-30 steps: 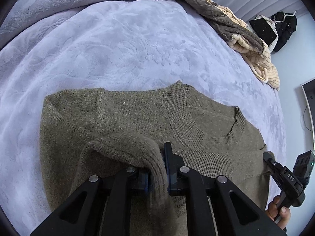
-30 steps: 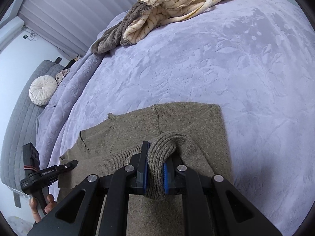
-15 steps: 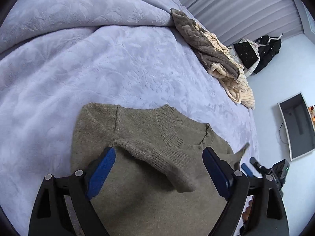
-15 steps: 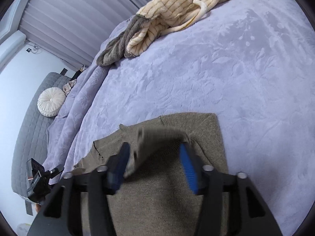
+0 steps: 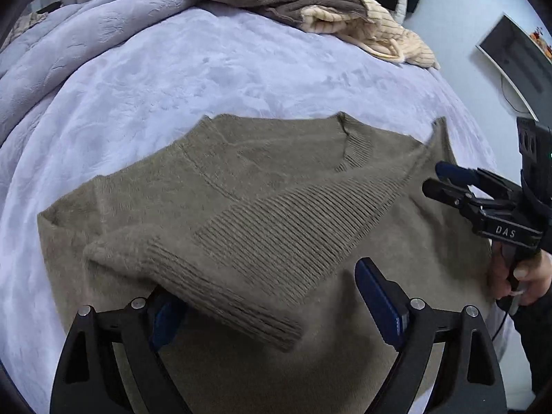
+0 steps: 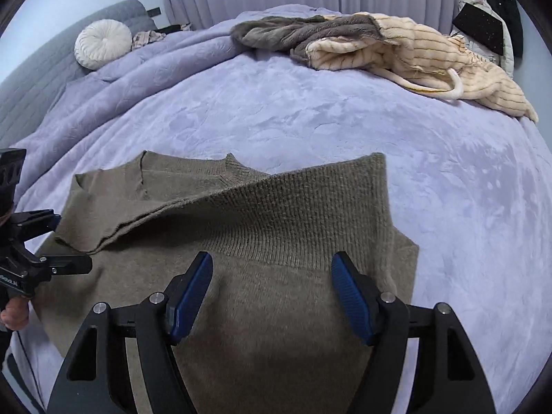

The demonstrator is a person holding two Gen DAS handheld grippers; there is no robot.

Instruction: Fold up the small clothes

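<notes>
An olive knitted sweater (image 5: 262, 179) lies flat on the lavender bedspread (image 5: 207, 69), collar at the far side. Both sleeves are folded inward across its body. My left gripper (image 5: 272, 296) is open above the near part; the left sleeve's ribbed cuff (image 5: 241, 307) lies loose between the jaws, not pinched. My right gripper (image 6: 270, 289) is open too, over the right sleeve's ribbed part (image 6: 293, 220), with only flat knit between its pads. The left wrist view shows the right gripper (image 5: 448, 183) at the sweater's right edge. The right wrist view shows the left gripper (image 6: 51, 241) at its left edge.
A heap of cream striped and grey-brown garments (image 6: 362, 45) sits at the far side of the bed. A round white cushion (image 6: 101, 46) rests by the grey headboard. A screen (image 5: 514, 55) stands on the right wall. A hand (image 5: 528, 276) holds the right gripper's handle.
Both grippers were shut on the sleeve cuffs; they have let go, opened wide and drawn back. The sleeves now lie across the sweater's body. Both views have rolled.
</notes>
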